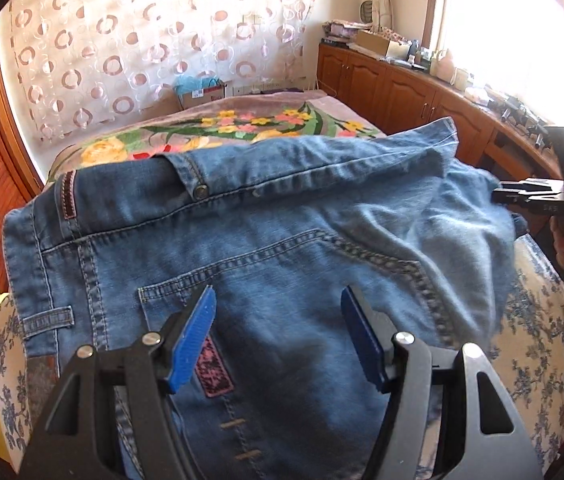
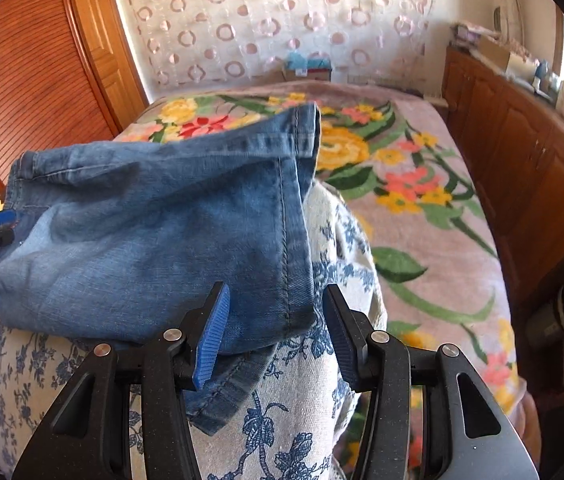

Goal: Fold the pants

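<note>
Left wrist view: jeans [image 1: 266, 240] soft, heavy denim, stiff at seams. My left tongs [image 1: 278, 336] and right tongs [image 2: 274, 334] both released; best hold: hemmed edge.

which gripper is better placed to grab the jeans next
Right, likely: the right gripper is open astride the jeans' side-seam corner. The left gripper hovers open over the flat pocket area, no edge between its fingers.

The pants [image 1: 266, 216] are made of faded, matt blue denim with raised stitching. Beneath the pants, a woven floral-printed cloth [image 2: 306, 420] is seen, and beyond it a plush flowered blanket [image 2: 422, 208]. Beside the blanket, glossy varnished wood is shown on the cabinets [image 2: 530, 168].
</note>
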`<state>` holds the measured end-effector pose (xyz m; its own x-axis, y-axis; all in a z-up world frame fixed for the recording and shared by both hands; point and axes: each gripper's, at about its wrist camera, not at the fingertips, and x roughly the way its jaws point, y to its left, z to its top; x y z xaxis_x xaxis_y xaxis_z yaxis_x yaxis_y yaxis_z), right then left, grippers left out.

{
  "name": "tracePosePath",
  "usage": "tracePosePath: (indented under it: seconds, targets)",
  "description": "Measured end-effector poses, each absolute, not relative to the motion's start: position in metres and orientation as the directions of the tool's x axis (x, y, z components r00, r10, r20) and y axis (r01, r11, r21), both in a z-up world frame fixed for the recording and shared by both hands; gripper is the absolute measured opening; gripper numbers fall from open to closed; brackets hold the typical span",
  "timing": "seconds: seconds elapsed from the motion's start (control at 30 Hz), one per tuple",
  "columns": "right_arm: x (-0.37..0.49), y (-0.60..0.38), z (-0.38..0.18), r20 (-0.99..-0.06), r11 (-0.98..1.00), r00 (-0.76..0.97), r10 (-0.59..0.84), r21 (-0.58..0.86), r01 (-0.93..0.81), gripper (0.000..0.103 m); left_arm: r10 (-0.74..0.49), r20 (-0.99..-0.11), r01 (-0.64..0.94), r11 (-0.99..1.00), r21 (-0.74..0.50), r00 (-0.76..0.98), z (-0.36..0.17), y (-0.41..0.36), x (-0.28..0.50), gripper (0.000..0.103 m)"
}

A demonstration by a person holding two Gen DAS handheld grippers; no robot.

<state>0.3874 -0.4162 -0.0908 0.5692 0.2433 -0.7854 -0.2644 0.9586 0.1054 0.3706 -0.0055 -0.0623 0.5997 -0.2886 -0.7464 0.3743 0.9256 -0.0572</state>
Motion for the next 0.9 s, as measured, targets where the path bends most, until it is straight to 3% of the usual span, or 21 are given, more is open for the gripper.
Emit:
tracePosePath:
  seconds: [0.1,0.2,0.23,0.33,0.63,0.9]
  targets:
    - [0.385,-0.417,-0.090,-0.786,0.954,0.558,0.265,0.130,-0.270,0.049,-0.305,-0.738,0.392,0.918,-0.060,0.602,-0.057,-0.012,0.360,0.065]
    - [0.379,-0.415,-0.085,-0.782,0.955,0.570,0.253,0.109,-0.275,0.028,-0.317,-0.734,0.410,0.910,-0.057,0.601,-0.054,-0.021,0.350,0.065]
    - [0.375,-0.415,-0.081,-0.779,0.954,0.573,0.254,0.102,-0.283,0.013,-0.322,-0.732,0.415,0.908,-0.059,0.600,-0.053,-0.023,0.346,0.065]
    - [0.367,-0.412,-0.066,-0.754,0.951,0.603,0.260,0.094,-0.293,0.004,-0.336,-0.729,0.431,0.900,-0.062,0.596,-0.053,-0.033,0.335,0.065]
    - [0.332,-0.410,0.002,-0.669,0.954,0.699,0.251,0.049,-0.295,0.001,-0.333,-0.732,0.446,0.894,-0.045,0.594,-0.051,-0.038,0.310,0.065]
    - [0.321,-0.407,-0.029,-0.753,0.967,0.635,0.174,0.010,-0.253,0.001,-0.298,-0.721,0.410,0.912,-0.022,0.626,-0.045,-0.008,0.292,0.065]
